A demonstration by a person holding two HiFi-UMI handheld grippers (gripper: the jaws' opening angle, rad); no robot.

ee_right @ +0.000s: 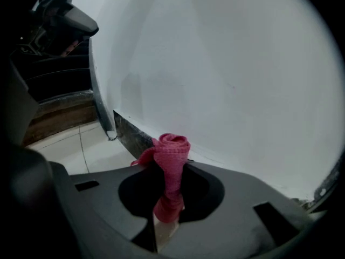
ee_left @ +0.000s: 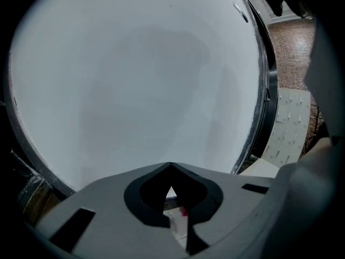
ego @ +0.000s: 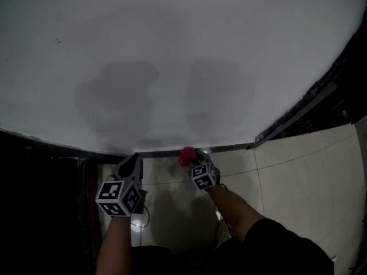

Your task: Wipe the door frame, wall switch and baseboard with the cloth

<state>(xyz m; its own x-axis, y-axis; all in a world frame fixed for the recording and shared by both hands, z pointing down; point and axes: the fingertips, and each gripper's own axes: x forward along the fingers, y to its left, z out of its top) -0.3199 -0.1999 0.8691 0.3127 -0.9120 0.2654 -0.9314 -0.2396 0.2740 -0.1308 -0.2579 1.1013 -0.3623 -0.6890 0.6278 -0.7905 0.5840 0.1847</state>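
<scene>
Head view: my right claw (ego: 193, 161) has the cloth (ego: 187, 154) low at the baseboard (ego: 157, 152), with my left claw (ego: 133, 160) just beside it. Left gripper view: jaws together, empty. Right gripper view: jaws clamped on the bunched cloth, so I'd press it flat on the baseboard and drag along, keeping off the wall (ego: 172, 50).

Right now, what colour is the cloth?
Pinkish red. The cloth shows best in the right gripper view, pinched by the right gripper.

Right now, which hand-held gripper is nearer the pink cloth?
Right. The right hand-held gripper is shut on the pink cloth; the left hand-held gripper is apart, to its left.
</scene>
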